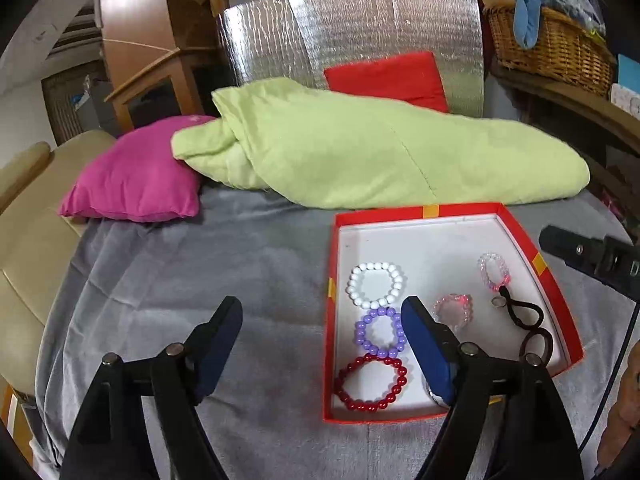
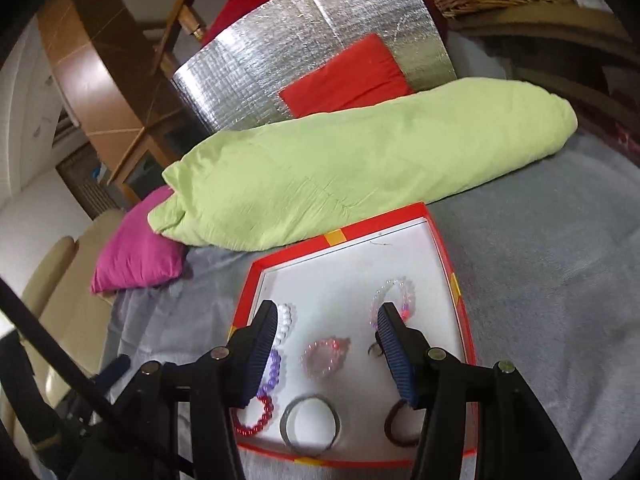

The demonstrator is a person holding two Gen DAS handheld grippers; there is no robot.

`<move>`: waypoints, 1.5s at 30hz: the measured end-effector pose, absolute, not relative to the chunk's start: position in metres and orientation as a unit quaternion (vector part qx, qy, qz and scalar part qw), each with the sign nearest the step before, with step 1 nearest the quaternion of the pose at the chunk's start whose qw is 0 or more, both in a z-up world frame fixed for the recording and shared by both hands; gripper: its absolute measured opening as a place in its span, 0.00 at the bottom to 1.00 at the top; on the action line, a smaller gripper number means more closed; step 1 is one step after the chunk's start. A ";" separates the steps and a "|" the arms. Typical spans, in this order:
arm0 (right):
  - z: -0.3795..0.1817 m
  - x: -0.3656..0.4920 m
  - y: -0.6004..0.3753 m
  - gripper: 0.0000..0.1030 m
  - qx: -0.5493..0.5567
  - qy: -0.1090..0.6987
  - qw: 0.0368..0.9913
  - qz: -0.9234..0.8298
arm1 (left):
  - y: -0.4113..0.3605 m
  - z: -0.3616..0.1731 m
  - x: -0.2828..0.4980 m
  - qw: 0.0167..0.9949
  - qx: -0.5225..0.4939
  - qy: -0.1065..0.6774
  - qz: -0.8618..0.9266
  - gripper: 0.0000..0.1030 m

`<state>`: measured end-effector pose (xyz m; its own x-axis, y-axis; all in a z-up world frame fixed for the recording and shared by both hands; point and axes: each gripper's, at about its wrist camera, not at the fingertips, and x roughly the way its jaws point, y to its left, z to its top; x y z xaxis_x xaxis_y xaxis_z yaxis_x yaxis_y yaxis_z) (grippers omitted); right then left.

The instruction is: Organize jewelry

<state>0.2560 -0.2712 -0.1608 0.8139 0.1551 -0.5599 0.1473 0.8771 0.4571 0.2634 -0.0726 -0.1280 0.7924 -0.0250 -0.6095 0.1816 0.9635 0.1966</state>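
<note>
A red box (image 1: 420, 210) with a white floor lies on the grey blanket. Inside it are a white bead bracelet (image 1: 375, 284), a purple one (image 1: 379, 332), a red one (image 1: 372, 382), two clear pink ones (image 1: 453, 312) (image 1: 494, 272), a black hair tie (image 1: 524, 316) and a brown one (image 1: 538, 344). My left gripper (image 1: 320, 306) hangs open over the box's left wall, holding nothing. My right gripper (image 2: 327, 309) is open above the box (image 2: 452, 276), over a pink bracelet (image 2: 326, 354), and holds nothing. A silver bangle (image 2: 310, 420) lies near the front wall.
A rolled green quilt (image 1: 380, 152) lies just behind the box. A magenta pillow (image 1: 136, 176) sits to its left. Further back are a red cushion (image 1: 392, 78), a foil panel (image 1: 352, 28) and a wicker basket (image 1: 552, 44). A beige seat (image 1: 32, 240) borders the left.
</note>
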 end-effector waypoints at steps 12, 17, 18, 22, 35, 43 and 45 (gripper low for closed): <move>-0.140 0.214 -0.241 0.62 0.113 0.308 0.944 -0.049 | -0.037 -0.124 0.234 0.943 0.092 0.319 -0.024 0.81; -0.133 0.193 -0.241 0.64 0.100 0.315 0.941 -0.075 | -0.028 -0.122 0.225 0.944 0.093 0.317 -0.017 0.82; -0.132 0.185 -0.240 0.66 0.091 0.315 0.941 -0.084 | -0.026 -0.121 0.222 0.944 0.092 0.316 -0.014 0.82; -0.129 0.156 -0.230 0.69 0.056 0.313 0.942 -0.107 | -0.022 -0.120 0.213 0.944 0.101 0.313 -0.007 0.83; -0.142 0.146 -0.193 0.72 0.042 0.338 0.933 -0.112 | -0.010 -0.107 0.190 0.952 0.100 0.289 -0.017 0.83; -0.148 0.151 -0.196 0.72 0.051 0.346 0.929 -0.118 | -0.011 -0.109 0.192 0.952 0.103 0.289 -0.013 0.83; -0.149 0.152 -0.197 0.72 0.051 0.347 0.929 -0.120 | -0.010 -0.109 0.192 0.952 0.102 0.289 -0.012 0.83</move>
<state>0.1525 -0.1969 -0.1486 0.7310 -0.1878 -0.6560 0.2580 0.9661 0.0108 0.1924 -0.0103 -0.1094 0.8322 0.0366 -0.5532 0.0809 0.9791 0.1865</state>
